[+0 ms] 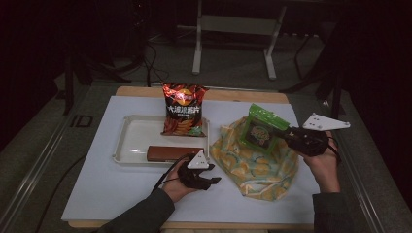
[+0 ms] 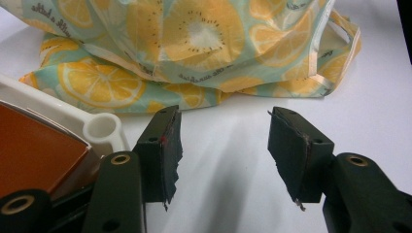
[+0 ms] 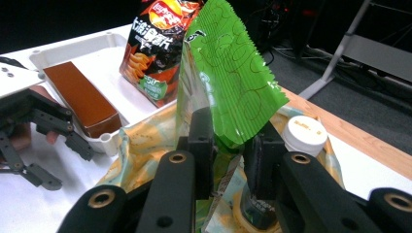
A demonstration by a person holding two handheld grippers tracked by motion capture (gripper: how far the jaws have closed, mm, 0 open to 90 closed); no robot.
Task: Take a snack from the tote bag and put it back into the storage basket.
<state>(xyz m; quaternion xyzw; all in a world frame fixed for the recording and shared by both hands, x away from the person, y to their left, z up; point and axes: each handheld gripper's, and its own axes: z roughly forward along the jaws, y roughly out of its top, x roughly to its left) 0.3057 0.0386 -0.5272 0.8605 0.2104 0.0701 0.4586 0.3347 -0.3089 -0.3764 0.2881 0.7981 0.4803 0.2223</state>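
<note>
My right tool (image 3: 227,150) was clamped on the lower edge of the green snack packet (image 3: 228,77), jaws narrow with just the foil between them, packet lifted above the lemon-print bag (image 1: 257,162) near the desk's right edge. My left tool (image 2: 223,145) sat low on the desk (image 1: 121,194) toward the near edge, jaws parted about midway with nothing between them, just short of the bag's fabric and right beside the white tray's (image 2: 104,127) corner.

Risks as I judged them: grip was on a thin crinkly edge, so the packet could slip or tear out if swung fast. Bag mouth looked slack and nobody was holding it, so the packet could snag fabric and drag the bag along. A white-capped bottle (image 3: 304,133) stood in the bag just beside the packet and could tip.

The tray also held the chip bag (image 1: 183,109) and the brown box (image 1: 174,153).
</note>
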